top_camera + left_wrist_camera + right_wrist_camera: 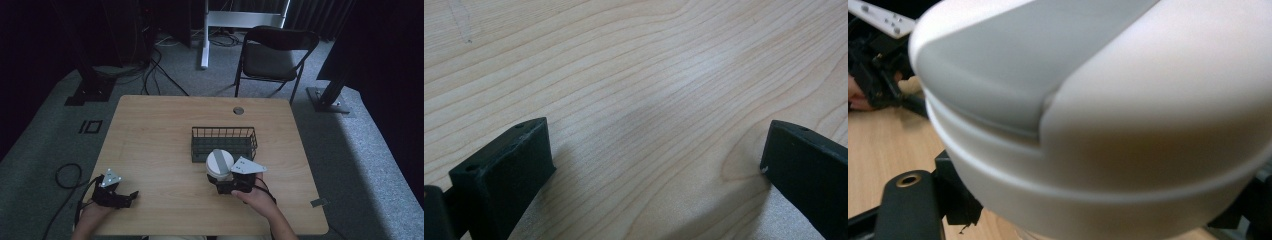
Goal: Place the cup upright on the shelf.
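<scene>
On the wooden table (150,135), a black wire basket (224,143) sits behind the white container (219,165), gripped low between the right gripper's (226,186) 2 jaws. The left gripper (654,160) rests wide open, empty.

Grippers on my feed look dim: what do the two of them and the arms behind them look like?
Both are black handheld units. The left gripper and right gripper each carry a grey three-cornered plate on top with small dark marks. Up close, the left gripper's fingers are matte black blocks with small screw holes. A black cable loops off the left one. The forearms are bare, no sleeves in view.
</scene>
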`<state>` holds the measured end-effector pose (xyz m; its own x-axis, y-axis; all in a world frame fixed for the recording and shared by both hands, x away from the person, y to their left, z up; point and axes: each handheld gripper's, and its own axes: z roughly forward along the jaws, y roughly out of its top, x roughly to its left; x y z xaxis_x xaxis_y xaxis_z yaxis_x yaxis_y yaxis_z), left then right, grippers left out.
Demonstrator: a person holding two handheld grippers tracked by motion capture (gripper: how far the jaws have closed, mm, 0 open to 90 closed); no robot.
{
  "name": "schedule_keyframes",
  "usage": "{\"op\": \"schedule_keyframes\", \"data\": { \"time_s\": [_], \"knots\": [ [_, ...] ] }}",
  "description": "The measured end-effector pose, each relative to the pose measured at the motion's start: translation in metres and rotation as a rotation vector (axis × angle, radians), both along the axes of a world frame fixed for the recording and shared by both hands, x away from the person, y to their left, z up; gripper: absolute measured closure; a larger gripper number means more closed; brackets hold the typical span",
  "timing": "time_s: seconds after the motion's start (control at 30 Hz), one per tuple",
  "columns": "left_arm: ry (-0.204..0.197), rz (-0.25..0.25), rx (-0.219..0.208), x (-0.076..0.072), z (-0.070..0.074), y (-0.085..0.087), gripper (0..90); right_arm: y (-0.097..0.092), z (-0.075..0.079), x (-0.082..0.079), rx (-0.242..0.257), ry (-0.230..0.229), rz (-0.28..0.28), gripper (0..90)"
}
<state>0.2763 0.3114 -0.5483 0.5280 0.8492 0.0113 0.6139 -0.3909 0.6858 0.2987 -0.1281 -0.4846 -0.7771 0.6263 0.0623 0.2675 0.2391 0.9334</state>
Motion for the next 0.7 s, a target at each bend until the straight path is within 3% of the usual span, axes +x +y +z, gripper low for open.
{"op": "schedule_keyframes", "data": {
  "time_s": [0.3,0.57,0.6,0.7],
  "knots": [
    [0.000,0.000,0.000,0.000,0.000,0.000,0.5,-0.002,0.025,0.011,0.019,-0.042,-0.041,18.0],
    [-0.001,0.000,0.001,0.000,0.000,0.000,0.5,-0.002,0.036,0.018,0.036,-0.063,-0.095,18.0],
    [-0.001,0.000,0.000,0.000,0.000,0.000,0.5,-0.004,0.043,0.024,0.046,-0.067,-0.135,18.0],
    [-0.001,0.000,0.000,0.000,0.000,0.000,0.5,-0.006,0.049,0.031,0.055,-0.069,-0.183,18.0]
  ]
}}
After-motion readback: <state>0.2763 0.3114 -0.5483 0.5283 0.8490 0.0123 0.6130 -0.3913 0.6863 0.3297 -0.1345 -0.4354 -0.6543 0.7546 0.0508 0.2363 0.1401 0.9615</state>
